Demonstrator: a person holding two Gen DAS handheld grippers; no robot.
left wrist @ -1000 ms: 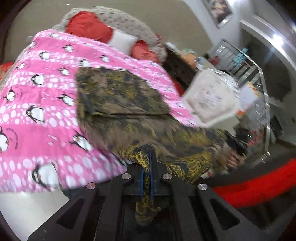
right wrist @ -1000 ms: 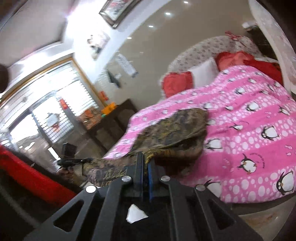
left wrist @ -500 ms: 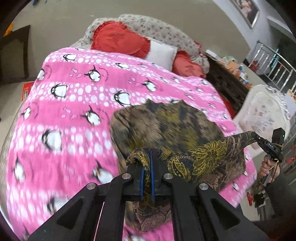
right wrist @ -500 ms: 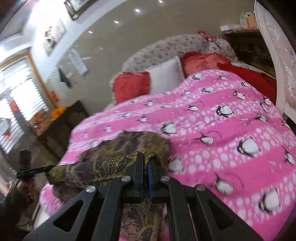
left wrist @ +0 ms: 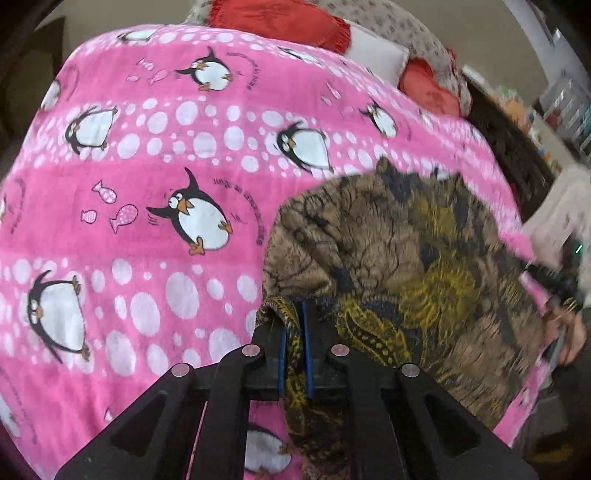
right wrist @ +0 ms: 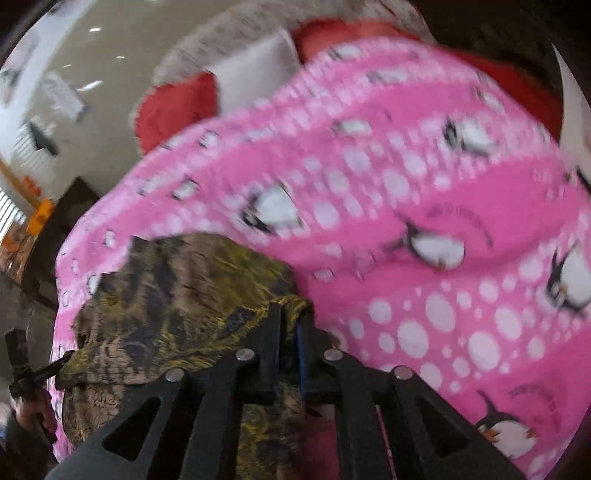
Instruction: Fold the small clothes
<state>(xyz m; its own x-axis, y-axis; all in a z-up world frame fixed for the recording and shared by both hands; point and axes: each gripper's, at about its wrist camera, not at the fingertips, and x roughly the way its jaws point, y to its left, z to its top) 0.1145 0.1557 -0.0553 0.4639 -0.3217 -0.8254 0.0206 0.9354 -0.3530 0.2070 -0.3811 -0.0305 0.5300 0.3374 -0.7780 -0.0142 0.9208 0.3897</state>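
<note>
A brown and yellow patterned garment (left wrist: 406, 258) lies partly folded on a pink penguin blanket (left wrist: 147, 184). My left gripper (left wrist: 294, 314) is shut on one corner of the garment, low over the blanket. My right gripper (right wrist: 290, 317) is shut on another corner of the garment (right wrist: 177, 295); the right wrist view is blurred. The right gripper also shows at the right edge of the left wrist view (left wrist: 554, 284), and the left gripper at the left edge of the right wrist view (right wrist: 55, 365).
Red and white pillows (left wrist: 295, 22) lie at the head of the bed. A dark side table (left wrist: 506, 147) stands beside the bed. The blanket (right wrist: 443, 221) stretches to the right of the garment.
Both grippers have carried the garment's near edge forward over the part lying on the bed and come down close to the blanket. The garment is now doubled over.
</note>
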